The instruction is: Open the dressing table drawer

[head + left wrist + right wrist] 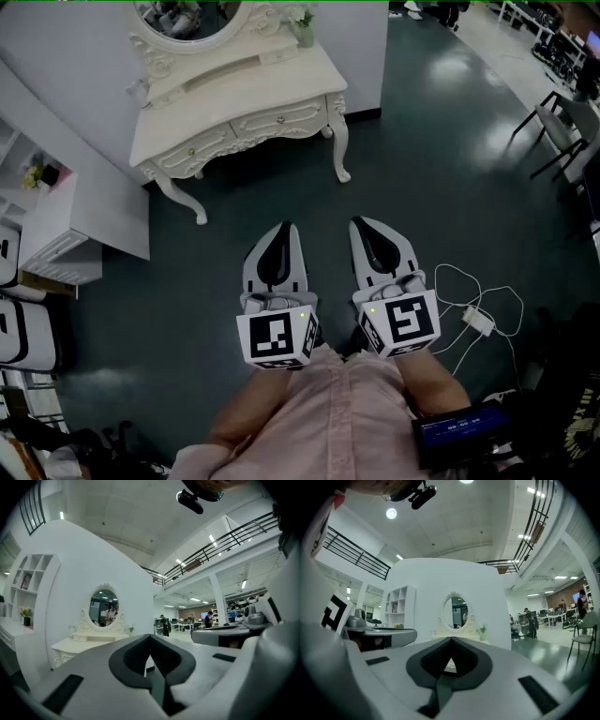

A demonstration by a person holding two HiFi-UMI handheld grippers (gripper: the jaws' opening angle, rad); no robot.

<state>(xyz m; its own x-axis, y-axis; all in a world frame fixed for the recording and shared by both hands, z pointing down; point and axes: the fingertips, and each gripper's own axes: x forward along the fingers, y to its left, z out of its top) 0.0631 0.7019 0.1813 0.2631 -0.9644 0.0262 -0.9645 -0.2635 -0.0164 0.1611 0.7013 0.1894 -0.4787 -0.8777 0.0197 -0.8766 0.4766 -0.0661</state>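
The drawer (278, 119) is shut. It is the right one of two carved fronts under the top of the white dressing bench (234, 94), each with a small knob; the other front (192, 150) sits to its left. The bench stands far and to the left, against a curved white wall, with an oval mirror (187, 19) above it and a small plant (302, 28) at its far right corner.

The task looks not yet begun: this is the approach, with neither tool near a knob. The next move calls for walking across the dark floor (422, 169) to the bench, parting one pair of jaws, then closing them on a knob and pulling straight towards the near side. I cannot tell which front is meant.

The left hand-held gripper (284, 228) and the right hand-held gripper (361, 223) are held side by side close to the person's chest, level and aimed at the bench, well apart from it. Each has its jaws pressed together at the tips with nothing between them, as each gripper's own view shows ( (150, 637), (451, 639)).
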